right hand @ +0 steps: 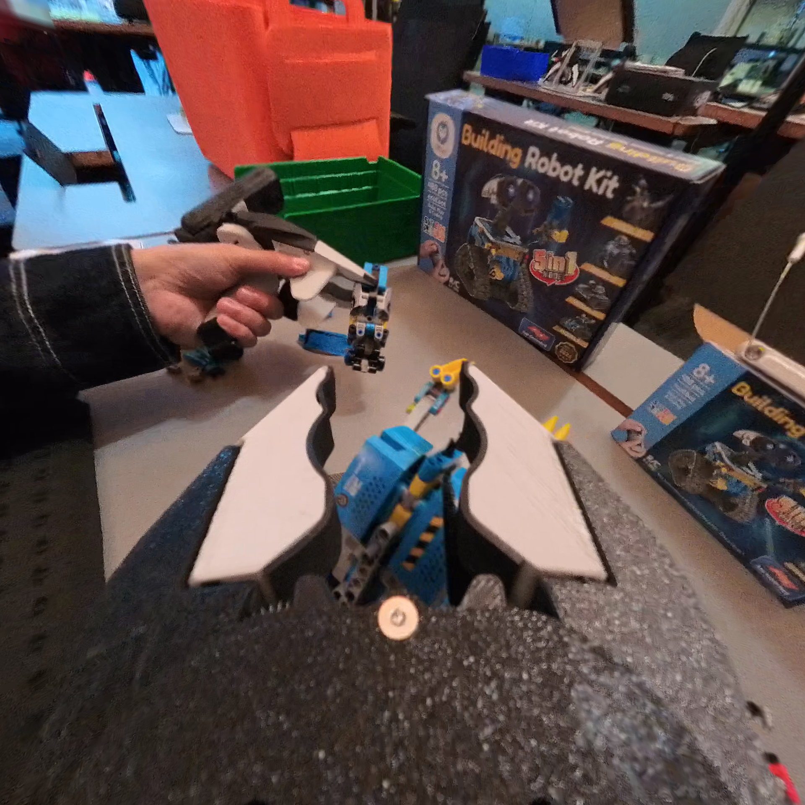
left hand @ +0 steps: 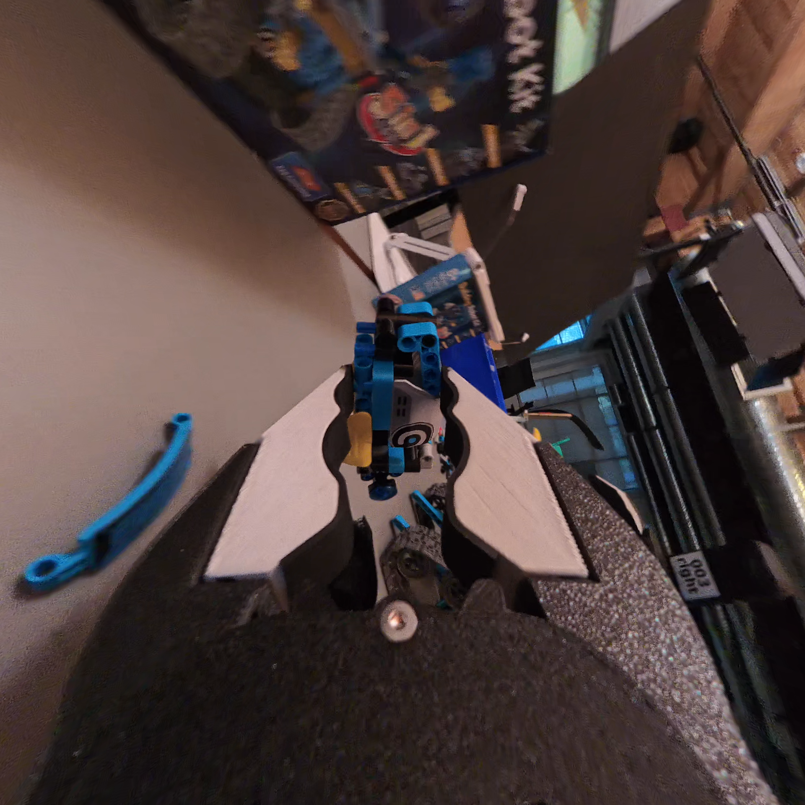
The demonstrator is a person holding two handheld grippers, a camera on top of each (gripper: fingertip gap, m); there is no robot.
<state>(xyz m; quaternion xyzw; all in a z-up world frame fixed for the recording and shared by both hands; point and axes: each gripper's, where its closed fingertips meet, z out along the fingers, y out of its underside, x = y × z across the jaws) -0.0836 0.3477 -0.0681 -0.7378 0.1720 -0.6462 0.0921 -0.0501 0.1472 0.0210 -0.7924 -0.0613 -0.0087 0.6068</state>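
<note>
My left gripper (left hand: 396, 372) is shut on a small blue, black and white brick assembly (left hand: 392, 392), held above the grey table (left hand: 130, 261). In the right wrist view a hand (right hand: 204, 287) holds this gripper (right hand: 372, 279) with the assembly (right hand: 368, 322) hanging from its tips. My right gripper (right hand: 397, 369) is shut on a blue brick robot body (right hand: 387, 492) with yellow and black striped parts. A thin arm with a yellow end piece (right hand: 446, 372) sticks forward from the body. The body's dark treads (left hand: 414, 553) show below the left gripper.
A blue curved brick piece (left hand: 109, 501) lies on the table, also in the right wrist view (right hand: 322, 342). Two building kit boxes (right hand: 557, 226) (right hand: 732, 470) stand at the right. A green bin (right hand: 348, 204) and an orange bag (right hand: 283, 78) are behind. Small yellow pieces (right hand: 557, 427) lie nearby.
</note>
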